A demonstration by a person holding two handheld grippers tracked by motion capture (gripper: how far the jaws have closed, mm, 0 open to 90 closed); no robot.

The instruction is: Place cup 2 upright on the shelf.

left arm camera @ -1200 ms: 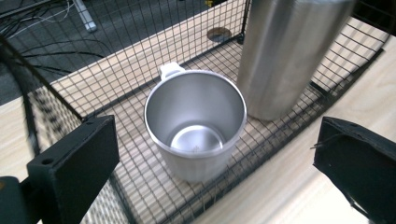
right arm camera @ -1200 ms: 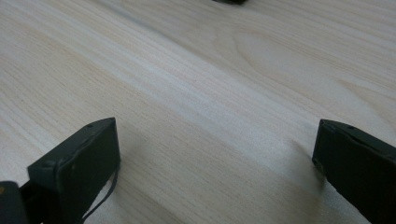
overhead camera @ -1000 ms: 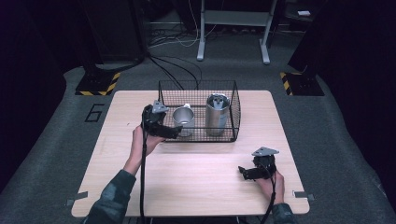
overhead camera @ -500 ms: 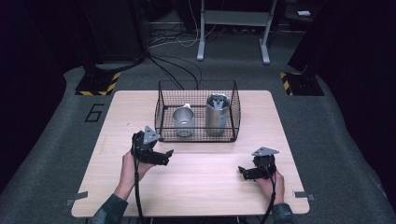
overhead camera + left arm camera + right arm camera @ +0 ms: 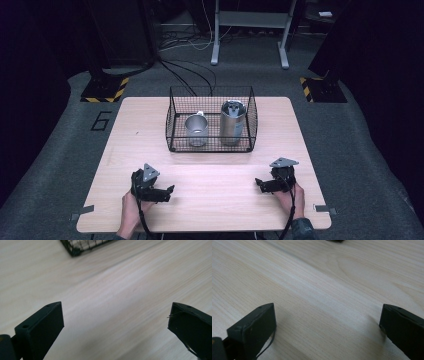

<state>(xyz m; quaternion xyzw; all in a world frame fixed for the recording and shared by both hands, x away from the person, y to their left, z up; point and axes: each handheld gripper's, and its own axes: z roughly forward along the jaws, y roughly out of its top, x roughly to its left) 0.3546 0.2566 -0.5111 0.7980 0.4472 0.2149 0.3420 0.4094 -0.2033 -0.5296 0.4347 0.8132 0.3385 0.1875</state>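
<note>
Dark room with grey carpeted floor; at centre, a light wood-grain tabletop [image 5: 125, 150]. Toward its far edge, a black wire-mesh basket [image 5: 172, 127], rectangular and open-topped. Inside, on the basket's left side, a short silver metal mug [image 5: 196, 131], upright; on its right side, just beside the mug, a taller cylindrical steel tumbler with a dark lid [image 5: 232, 122], also upright. Left hand-held gripper [image 5: 167, 192]: black, grey three-cornered plate on top, low over the near-left part of the tabletop, held in the person's left hand, jaws pointing right toward the table's middle; jaws spread wide, nothing between them but bare wood. Mug and tumbler lie well apart from it, ahead and to the right, behind the mesh. In the left gripper view one basket corner [image 5: 75, 250] shows at the top edge. Right hand-held gripper [image 5: 260, 184]: near-right, jaws pointing left, likewise wide apart and holding nothing, well apart from the basket.
</note>
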